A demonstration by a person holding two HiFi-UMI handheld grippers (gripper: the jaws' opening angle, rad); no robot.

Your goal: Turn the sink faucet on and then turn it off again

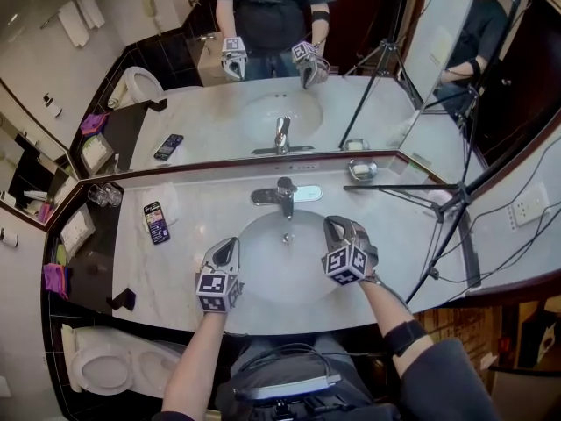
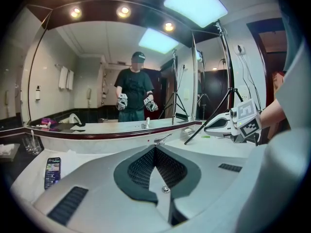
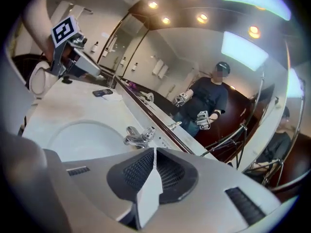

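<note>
A chrome single-lever faucet (image 1: 285, 196) stands at the back of the white oval basin (image 1: 263, 274), just below the mirror. No stream of water shows under its spout. My left gripper (image 1: 230, 246) hovers over the basin's left rim, jaws shut and empty, its tips (image 2: 154, 147) aimed toward the faucet (image 2: 163, 140). My right gripper (image 1: 334, 224) is over the basin's right rim, rolled to one side, a short way right of the faucet (image 3: 138, 137) and not touching it. Its jaws (image 3: 154, 150) are shut with nothing between them.
A phone (image 1: 156, 222) lies on a white cloth left of the basin, with glasses (image 1: 105, 195) at the counter's back left corner. A soap dish (image 1: 362, 169) and a black tripod (image 1: 447, 209) stand at the right. A toilet (image 1: 105, 367) is below left.
</note>
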